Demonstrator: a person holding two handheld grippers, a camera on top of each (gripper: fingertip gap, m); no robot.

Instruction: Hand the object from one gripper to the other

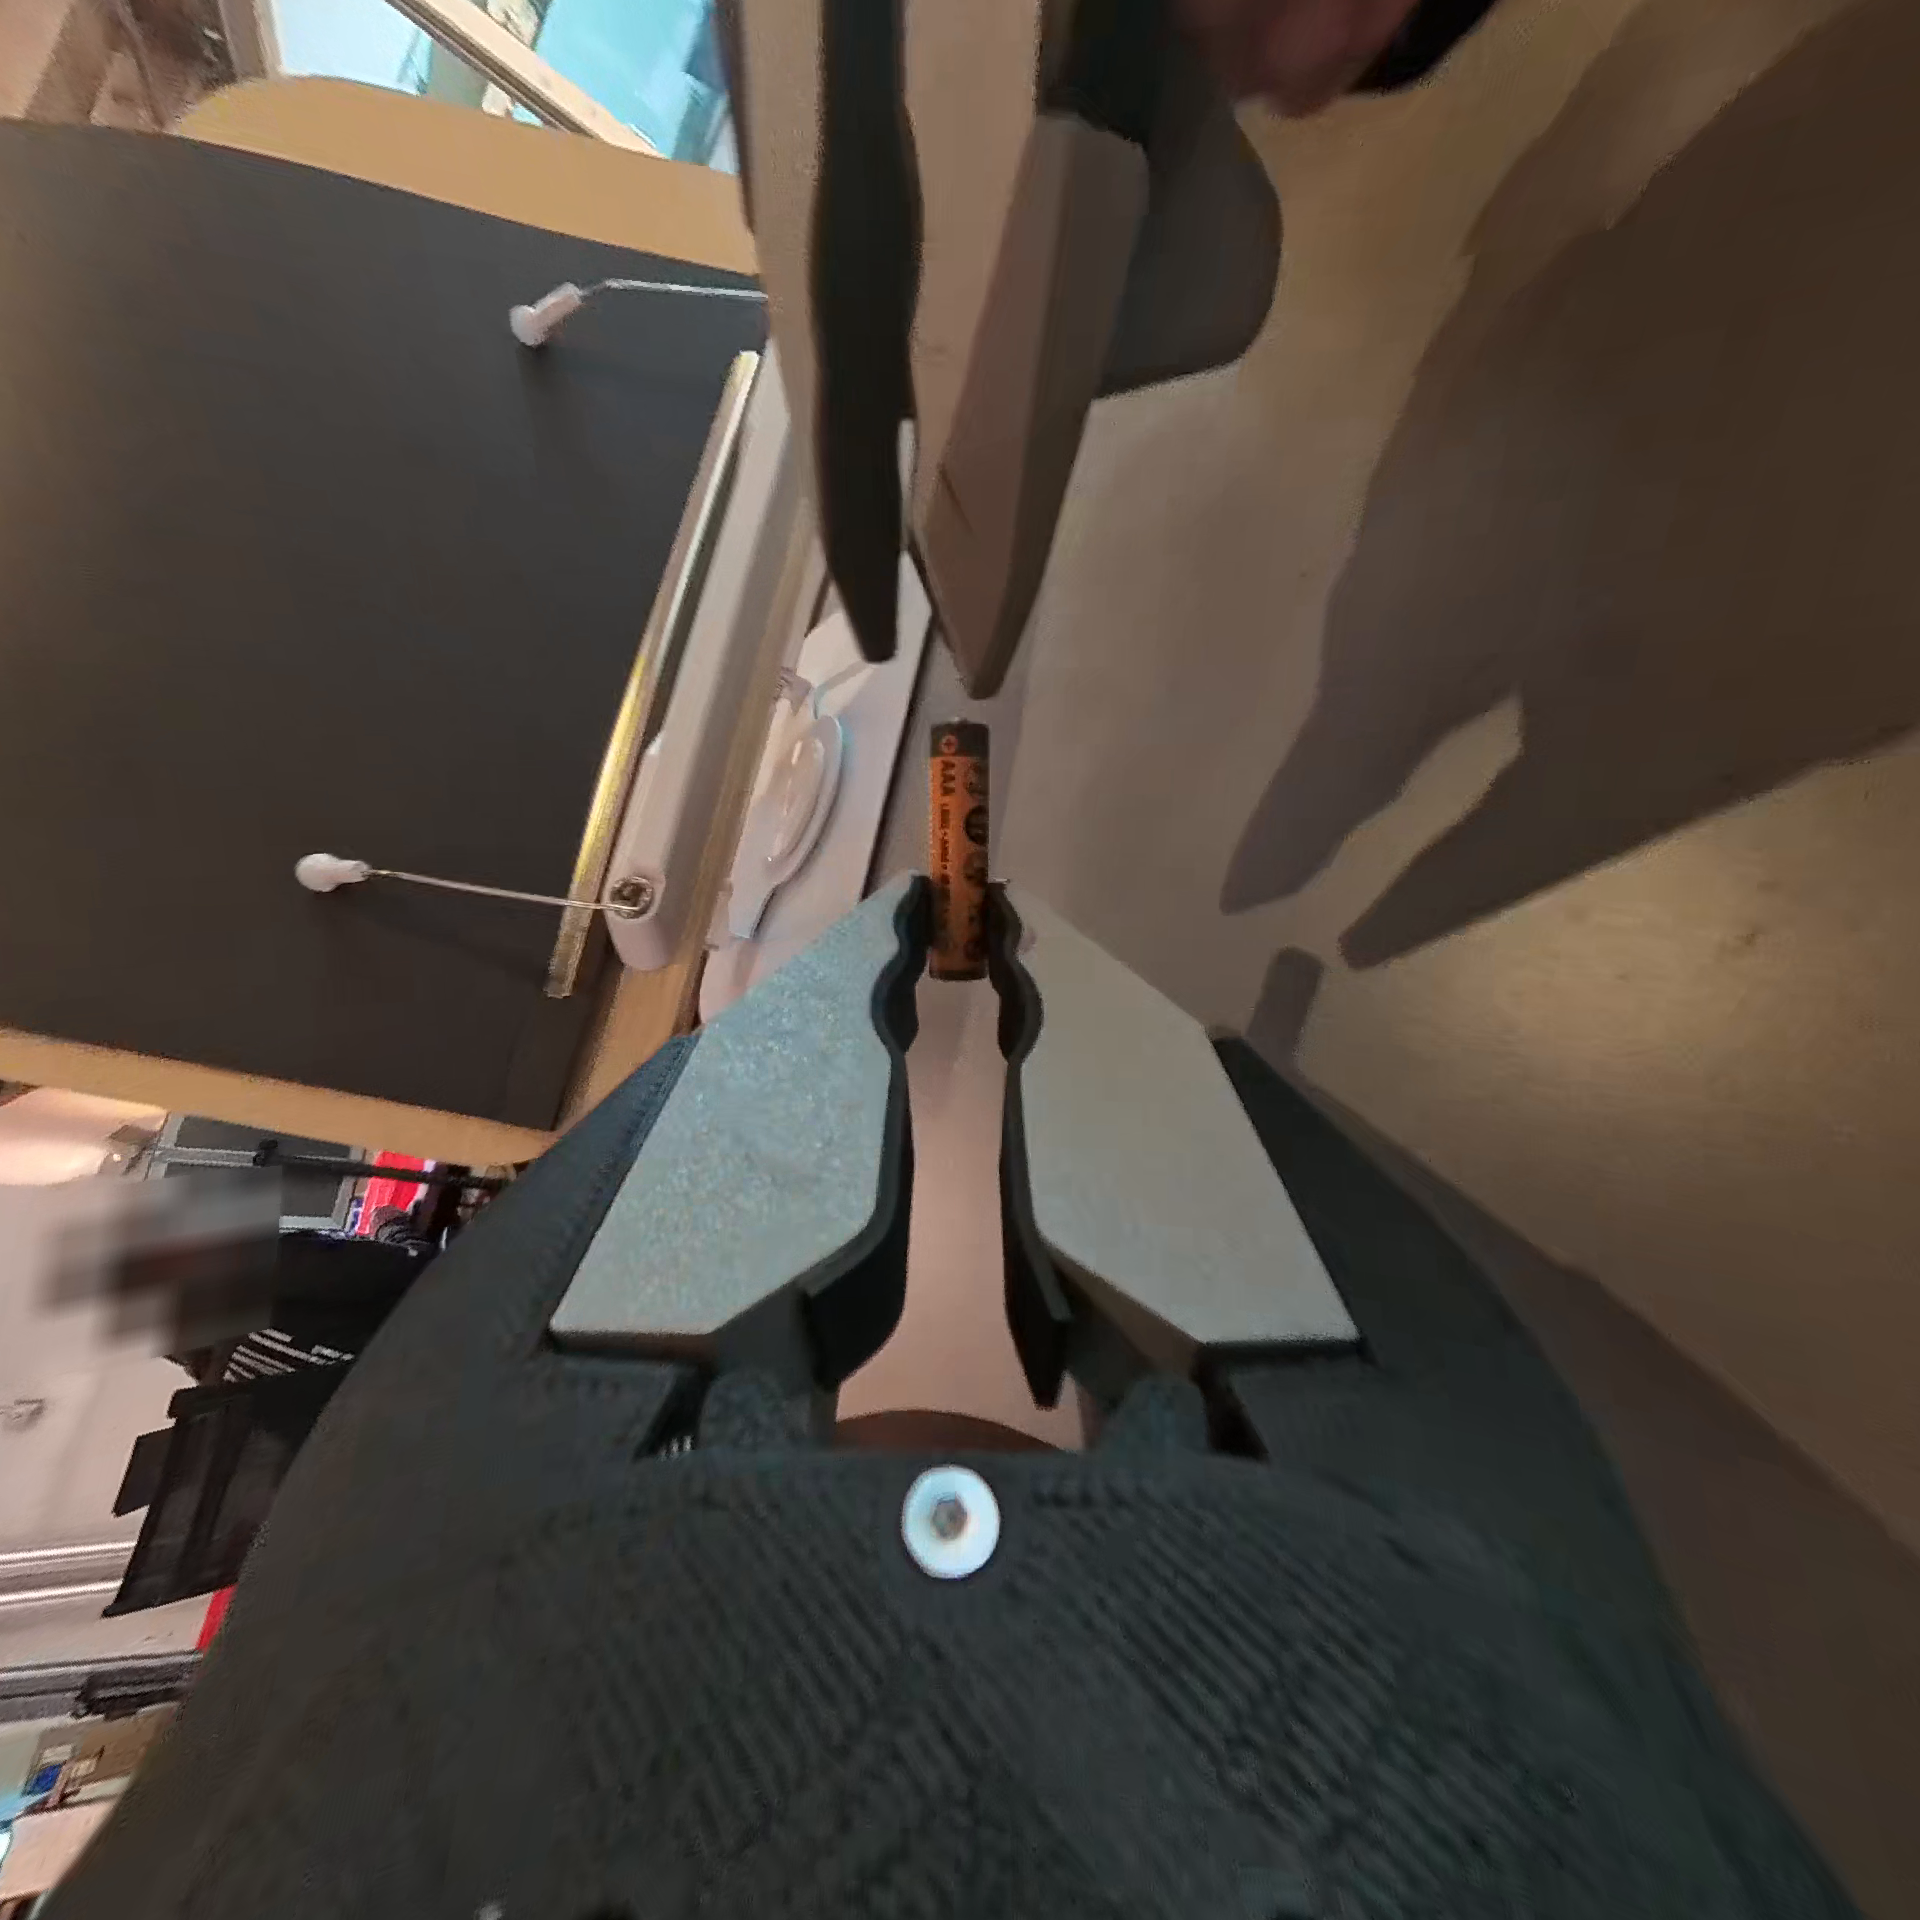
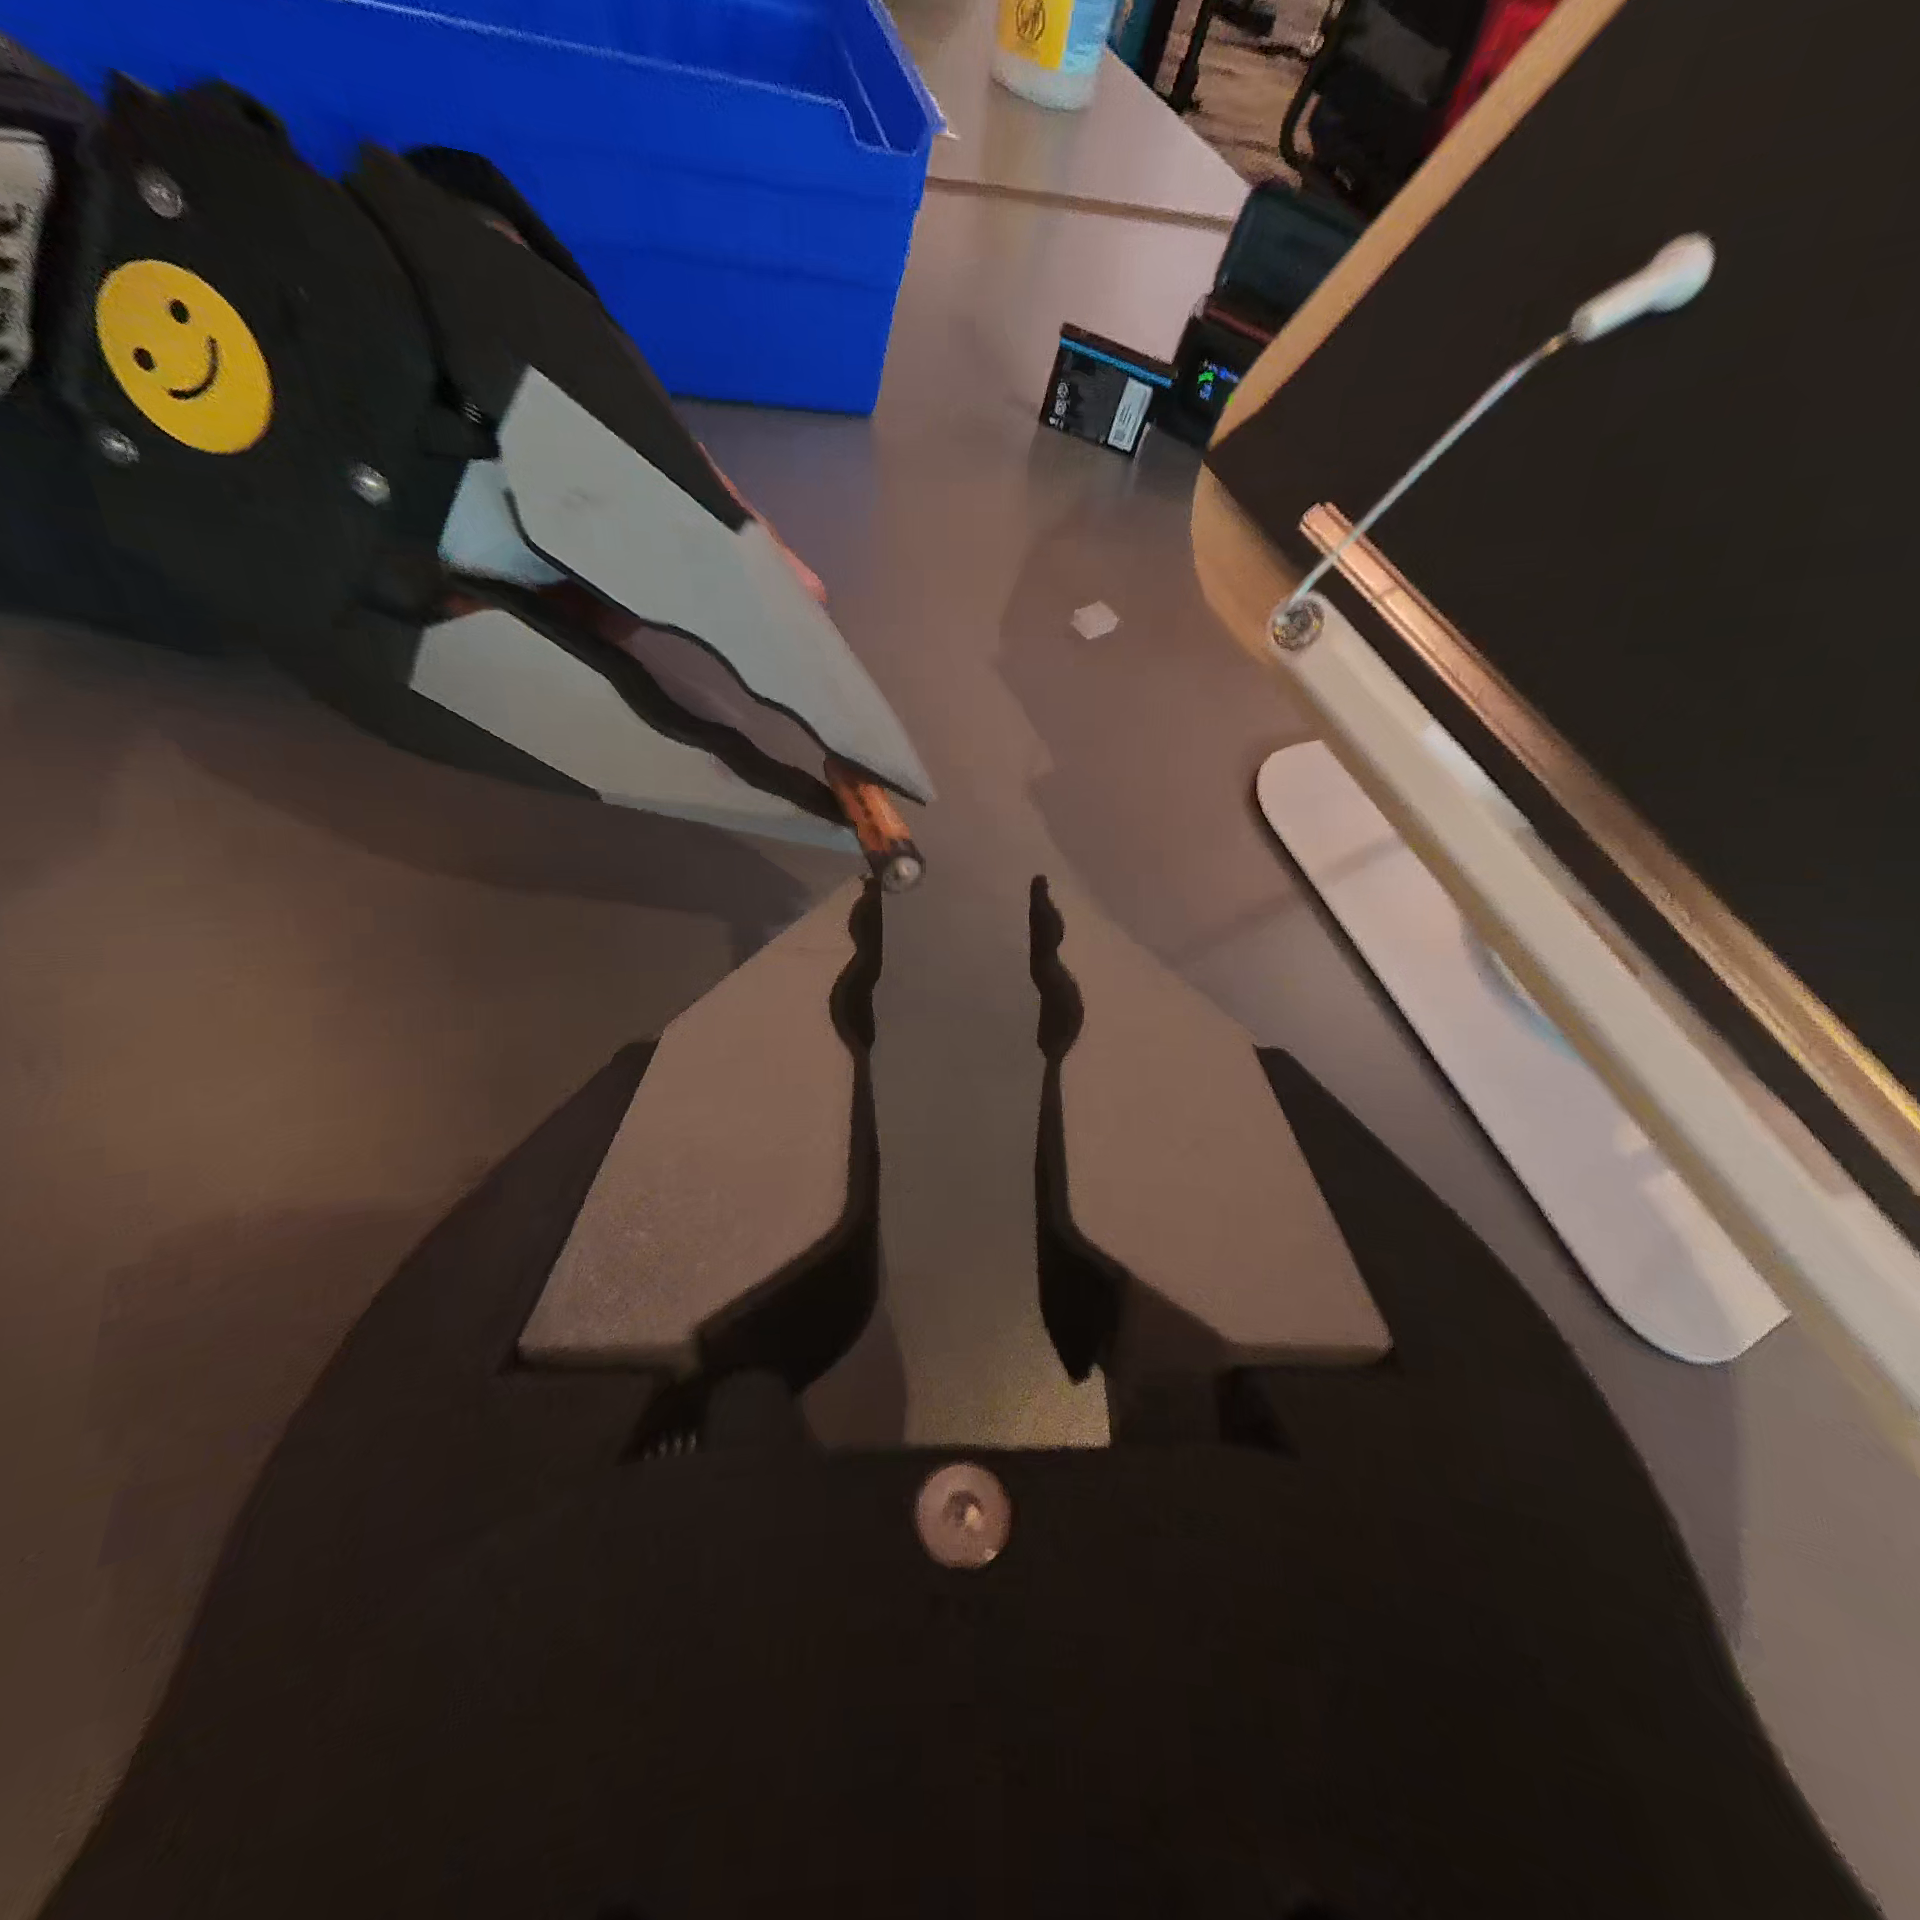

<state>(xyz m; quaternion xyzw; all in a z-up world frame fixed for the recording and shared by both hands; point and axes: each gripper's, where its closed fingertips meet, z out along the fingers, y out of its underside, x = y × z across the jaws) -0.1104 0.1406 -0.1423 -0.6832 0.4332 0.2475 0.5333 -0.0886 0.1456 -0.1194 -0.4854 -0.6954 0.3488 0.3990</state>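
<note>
Off to the left sits a blue plastic bin (image 2: 665, 197) on the grey table (image 2: 312, 1039). In front of it the left gripper (image 1: 958, 902), wearing a yellow smiley sticker (image 2: 184, 356), pinches an orange AAA battery (image 1: 958, 831) at its very fingertips, most of the cell poking out past them. The right gripper (image 2: 954, 896) faces it with jaws parted and nothing between them, its left fingertip just beside the battery's metal end. To the right stands a black panel (image 2: 1662, 416) on a white stand (image 2: 1507, 1039).
</note>
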